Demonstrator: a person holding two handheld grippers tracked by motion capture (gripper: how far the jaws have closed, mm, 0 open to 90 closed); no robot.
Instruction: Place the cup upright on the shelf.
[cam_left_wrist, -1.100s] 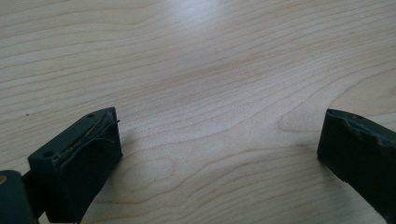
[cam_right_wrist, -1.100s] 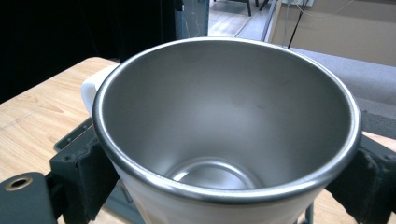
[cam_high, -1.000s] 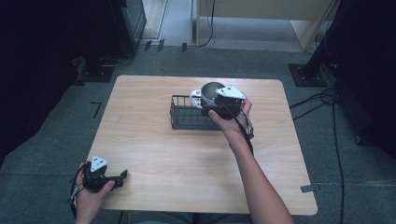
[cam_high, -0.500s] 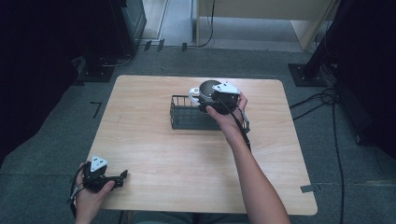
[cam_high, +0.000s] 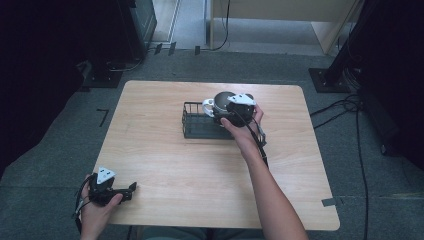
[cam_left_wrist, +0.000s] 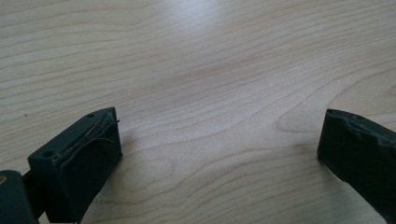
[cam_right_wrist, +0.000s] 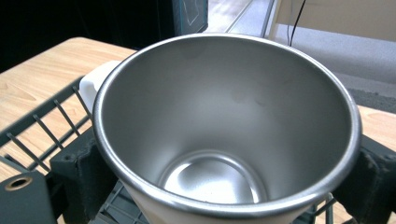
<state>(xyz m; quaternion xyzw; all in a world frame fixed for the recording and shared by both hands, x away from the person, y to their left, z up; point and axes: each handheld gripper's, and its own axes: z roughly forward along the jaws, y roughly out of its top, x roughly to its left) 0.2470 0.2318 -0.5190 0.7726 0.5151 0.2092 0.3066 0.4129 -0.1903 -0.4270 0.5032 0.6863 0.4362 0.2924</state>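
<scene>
table (cam_high: 165, 150): light wood, bare near side | floor (cam_high: 50, 150): grey carpet | cables (cam_high: 350, 107): right of table

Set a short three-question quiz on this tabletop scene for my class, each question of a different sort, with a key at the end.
1. True or false: the right tool holds the steel cup between its jaws.
2. Multiple choice: the left tool is
A. shut on a spoon
B. open over bare wood near the table's front left corner
C. inside the wire rack
3. Fill in: in the right gripper view the cup stands ____ way up, its inside empty.

Key
1. True: a black jaw sits against each side of the cup.
2. B: the left gripper view shows both jaws wide apart with wood grain between them.
3. Right: its open mouth faces the camera.
</scene>
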